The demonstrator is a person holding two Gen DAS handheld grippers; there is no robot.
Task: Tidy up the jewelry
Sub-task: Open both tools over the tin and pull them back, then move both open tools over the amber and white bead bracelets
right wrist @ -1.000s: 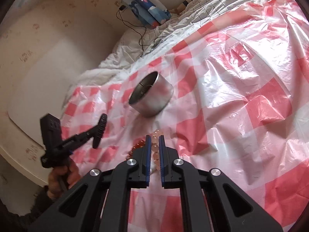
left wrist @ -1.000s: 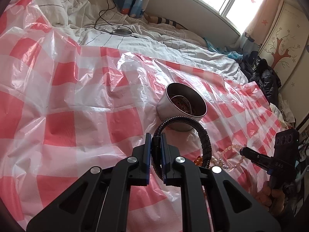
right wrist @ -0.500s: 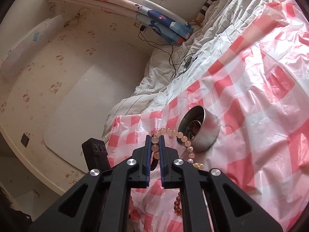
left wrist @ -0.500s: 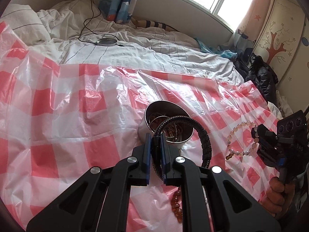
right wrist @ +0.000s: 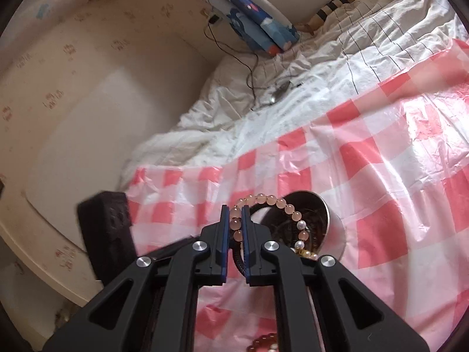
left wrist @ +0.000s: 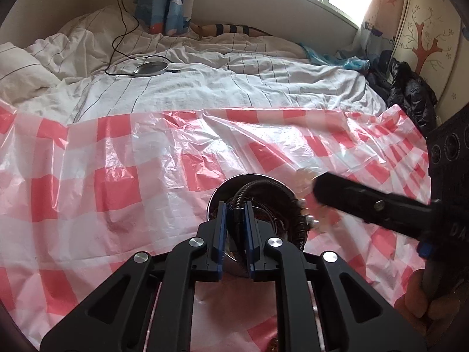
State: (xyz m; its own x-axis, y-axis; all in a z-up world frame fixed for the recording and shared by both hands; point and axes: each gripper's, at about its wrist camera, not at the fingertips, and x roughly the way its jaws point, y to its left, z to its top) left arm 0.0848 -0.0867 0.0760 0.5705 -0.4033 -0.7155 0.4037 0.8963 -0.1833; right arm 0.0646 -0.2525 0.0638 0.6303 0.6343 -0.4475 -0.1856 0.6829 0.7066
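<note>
- We pinch a dark braided bracelet in our left gripper; its blue pads are pressed onto the cord.
- This bracelet loops up and over the open top of the round metal tin, which sits on the red and white checked plastic sheet just past the left gripper's tips.
- We pinch a pink bead bracelet in our right gripper; its pads squeeze a bead or two near the tips.
- The beads curve from the pads over the mouth of the tin and hang down on its near side, with some white and gold beads low down.
- In the left view the right gripper reaches in from the right, right by the tin, and the pink beads there are only a blur.
- Our left gripper hides the near half of the tin, so we cannot tell what lies inside.
- A reddish bead bracelet lies on the sheet at the bottom of the right view, partly hidden by the gripper.
- White striped bedding lies beyond the sheet.
</note>
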